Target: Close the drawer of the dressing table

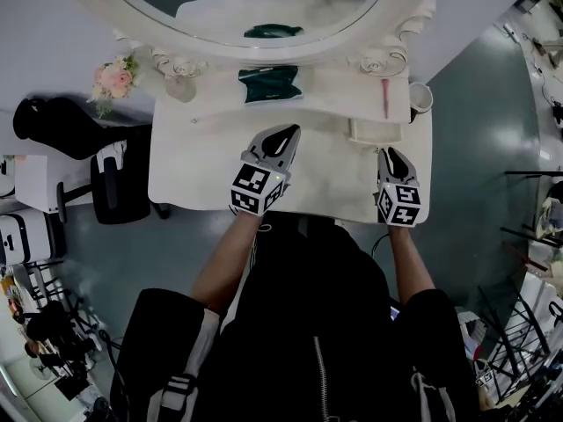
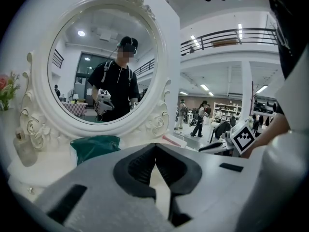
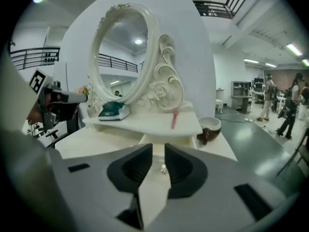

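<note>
Now right gripper (image 1: 390, 154) narrowly open, drawer (image 1: 374, 137) knob (image 3: 163, 168) between jaws; left gripper (image 1: 290, 132) closed, empty.

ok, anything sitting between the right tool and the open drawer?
Nothing visible. The right tool points straight at the drawer, its jaws apart with the drawer's small knob in the gap. The pink stick lies on the shelf above, out of the way.
</note>
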A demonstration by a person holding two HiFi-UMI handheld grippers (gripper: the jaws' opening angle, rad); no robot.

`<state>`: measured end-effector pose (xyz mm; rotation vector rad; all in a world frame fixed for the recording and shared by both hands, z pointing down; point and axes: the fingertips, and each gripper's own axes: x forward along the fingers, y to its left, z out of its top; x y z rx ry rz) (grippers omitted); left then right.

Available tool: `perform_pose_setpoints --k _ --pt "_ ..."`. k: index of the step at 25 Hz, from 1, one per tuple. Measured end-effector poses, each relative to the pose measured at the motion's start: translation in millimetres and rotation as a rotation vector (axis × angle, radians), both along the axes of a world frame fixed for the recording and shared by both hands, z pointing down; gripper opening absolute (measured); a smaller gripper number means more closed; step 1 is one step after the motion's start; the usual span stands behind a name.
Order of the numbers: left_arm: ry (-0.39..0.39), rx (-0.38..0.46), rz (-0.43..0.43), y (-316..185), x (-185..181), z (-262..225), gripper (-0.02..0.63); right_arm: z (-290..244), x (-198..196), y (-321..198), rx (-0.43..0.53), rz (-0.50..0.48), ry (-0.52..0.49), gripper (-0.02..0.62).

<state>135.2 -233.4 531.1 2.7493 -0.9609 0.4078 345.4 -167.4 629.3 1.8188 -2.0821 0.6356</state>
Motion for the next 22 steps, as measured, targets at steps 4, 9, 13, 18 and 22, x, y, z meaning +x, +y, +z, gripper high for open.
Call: perform_pose_setpoints --k 4,9,13,18,22 --pt "-0.002 -0.005 -0.011 -1 -4 2 0.004 37 -1 10 -0.108 0.009 -0.026 0.130" --pt "-0.006 -0.011 -0.029 -3 -12 4 0.005 64 -1 5 -0.178 0.007 -0.015 0.144" --pt "-0.010 -0.011 -0.052 -6 -22 4 0.003 81 0 0 -0.228 0.000 0.017 0.140" --pt "-0.013 -0.009 -0.074 -9 -33 3 0.005 90 1 -1 -0.244 -0.004 0.046 0.121" --pt "-0.010 -0.010 -0.091 -11 -40 2 0.005 90 -1 -3 -0.247 -0.014 0.055 0.102"
